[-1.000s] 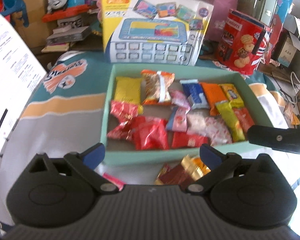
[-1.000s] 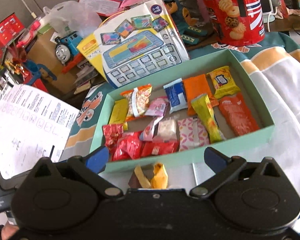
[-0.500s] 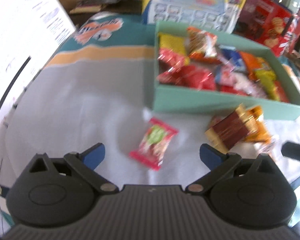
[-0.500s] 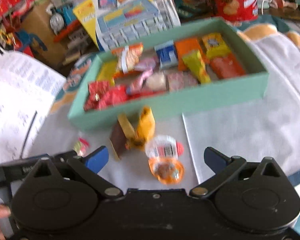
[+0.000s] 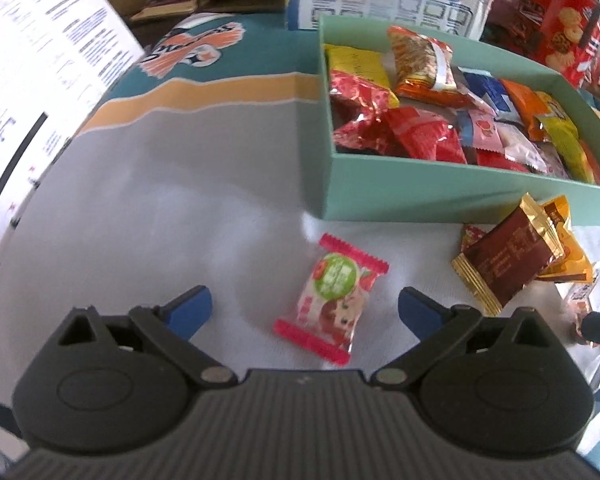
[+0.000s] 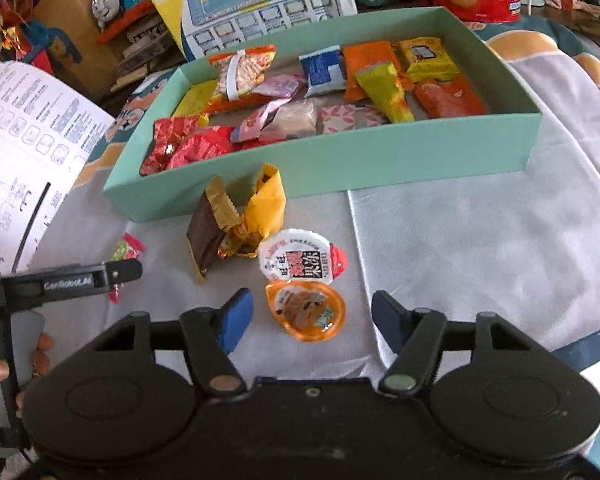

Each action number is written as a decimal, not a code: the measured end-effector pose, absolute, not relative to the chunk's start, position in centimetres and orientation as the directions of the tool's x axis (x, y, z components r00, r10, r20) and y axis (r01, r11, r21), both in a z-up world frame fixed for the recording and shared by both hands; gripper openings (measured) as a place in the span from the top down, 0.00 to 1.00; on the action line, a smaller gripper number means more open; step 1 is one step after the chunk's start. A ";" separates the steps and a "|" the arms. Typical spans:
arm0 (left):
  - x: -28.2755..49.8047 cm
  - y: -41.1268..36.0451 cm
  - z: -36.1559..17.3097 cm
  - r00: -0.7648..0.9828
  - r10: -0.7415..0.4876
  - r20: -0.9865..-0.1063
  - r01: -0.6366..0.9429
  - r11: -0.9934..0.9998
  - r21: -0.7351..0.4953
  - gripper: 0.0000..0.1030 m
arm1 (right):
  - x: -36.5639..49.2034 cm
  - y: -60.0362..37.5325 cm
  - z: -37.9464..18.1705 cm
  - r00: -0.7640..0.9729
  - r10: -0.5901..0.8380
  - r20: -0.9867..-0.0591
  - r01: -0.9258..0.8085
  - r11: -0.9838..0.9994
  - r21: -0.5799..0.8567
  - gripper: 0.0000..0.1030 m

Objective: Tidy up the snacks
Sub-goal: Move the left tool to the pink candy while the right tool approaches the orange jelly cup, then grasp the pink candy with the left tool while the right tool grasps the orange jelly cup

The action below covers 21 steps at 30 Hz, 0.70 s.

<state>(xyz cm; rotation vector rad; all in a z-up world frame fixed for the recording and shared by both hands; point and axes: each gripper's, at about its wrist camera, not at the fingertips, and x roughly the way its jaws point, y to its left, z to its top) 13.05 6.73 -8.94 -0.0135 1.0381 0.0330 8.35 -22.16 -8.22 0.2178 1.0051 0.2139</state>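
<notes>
Snacks mostly sit in the box [image 6: 340, 160] already; a few lie loose on the tabletop [image 6: 480, 240] just in front of its near wall. Both tools are spread wide and hold nothing. The left tool [image 5: 305, 306] frames the candy [image 5: 332, 300], which lies flat between its fingers, and the right tool [image 6: 312, 316] frames the orange jelly cup [image 6: 306, 310], with a white-lidded cup [image 6: 300, 258] just beyond it. This looks like the pick-up step, each side lined up on its own piece. Next, I judge, each tool needs to come down and close on its snack (the flat candy wrapper offers little to pinch), then carry it over the wall. The brown packet [image 6: 208, 232] and yellow packet [image 6: 266, 208] wait beside them.
</notes>
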 end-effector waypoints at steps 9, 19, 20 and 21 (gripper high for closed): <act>12.4 5.4 -8.4 0.535 -0.048 -0.844 0.042 0.999 -0.030 0.71 | 8.7 -19.8 -9.1 0.535 0.232 -0.812 -0.164 0.972 0.170 0.58; 10.1 6.0 -8.2 0.513 -0.121 -0.850 0.037 0.992 -0.119 0.68 | 7.7 -18.7 -9.1 0.527 0.249 -0.812 -0.203 0.965 0.164 0.56; 10.1 6.1 -8.2 0.510 -0.122 -0.851 0.037 0.992 -0.120 0.65 | 7.7 -18.7 -9.1 0.526 0.250 -0.813 -0.205 0.965 0.165 0.55; 10.0 6.1 -8.2 0.507 -0.122 -0.853 0.038 0.992 -0.119 0.63 | 7.7 -18.7 -9.1 0.526 0.249 -0.814 -0.205 0.965 0.162 0.55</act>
